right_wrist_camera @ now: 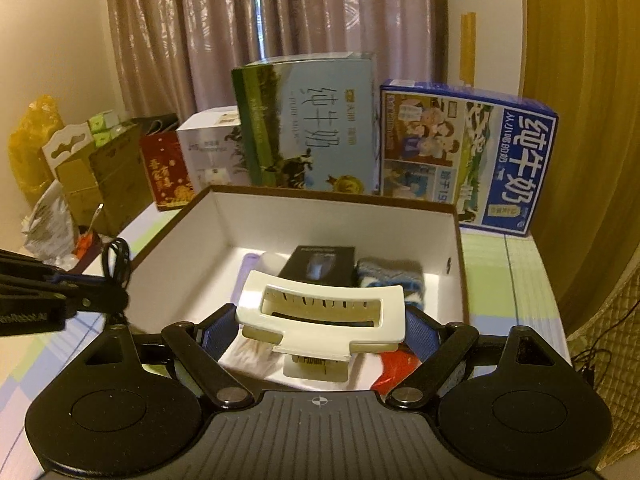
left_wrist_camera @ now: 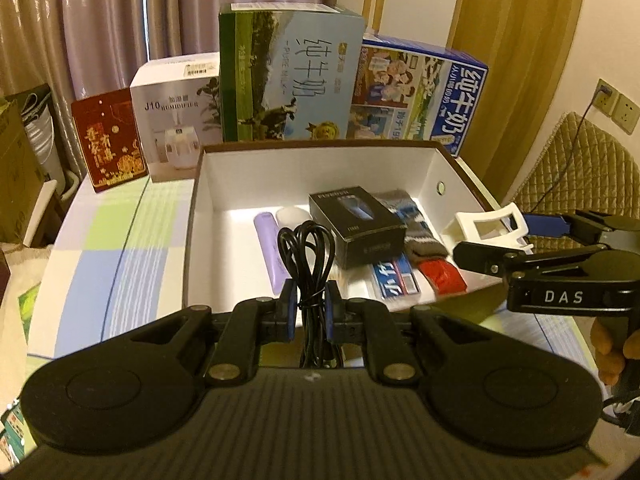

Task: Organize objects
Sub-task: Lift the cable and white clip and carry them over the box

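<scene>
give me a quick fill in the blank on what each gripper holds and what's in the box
1. The left hand-held gripper is shut on a coiled black ____.
2. The right hand-held gripper holds a ____ hair clip.
3. The black box lies inside the open white box, beside a ____ tube on its left.
4. Both grippers hover over the box's ____ edge.

Missing words: cable; white; purple; near
</scene>
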`<state>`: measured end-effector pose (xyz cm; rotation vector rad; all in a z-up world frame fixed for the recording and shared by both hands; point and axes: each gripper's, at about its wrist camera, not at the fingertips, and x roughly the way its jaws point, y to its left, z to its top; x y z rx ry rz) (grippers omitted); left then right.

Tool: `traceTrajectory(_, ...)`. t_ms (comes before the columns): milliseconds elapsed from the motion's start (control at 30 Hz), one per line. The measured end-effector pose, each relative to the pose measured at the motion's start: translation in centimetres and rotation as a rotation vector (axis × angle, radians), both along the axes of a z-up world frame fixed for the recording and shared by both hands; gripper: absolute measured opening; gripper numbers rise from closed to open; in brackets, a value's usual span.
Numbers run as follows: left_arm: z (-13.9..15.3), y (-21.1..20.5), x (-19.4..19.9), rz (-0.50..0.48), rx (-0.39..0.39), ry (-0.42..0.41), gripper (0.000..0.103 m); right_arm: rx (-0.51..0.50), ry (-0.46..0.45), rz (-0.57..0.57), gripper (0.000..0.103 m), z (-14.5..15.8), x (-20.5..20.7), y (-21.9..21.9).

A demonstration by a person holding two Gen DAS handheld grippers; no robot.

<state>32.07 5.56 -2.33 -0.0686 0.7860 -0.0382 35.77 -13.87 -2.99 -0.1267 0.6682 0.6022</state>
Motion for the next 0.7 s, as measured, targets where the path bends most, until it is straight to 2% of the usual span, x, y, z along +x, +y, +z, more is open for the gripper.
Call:
traceTrajectory(267, -0.3, 0.9, 2.5, 0.021, 0.031, 0.006, 0.01, -0.03, 0.002, -0.027, 0.084, -1.1, 2.8, -0.2)
traceTrajectory(700, -3.4, 2.3, 7.0, 0.054, 0.074, 0.078, 0.009, -0.066, 0.039, -0.059, 0.084, -3.0, 6.3, -0.3)
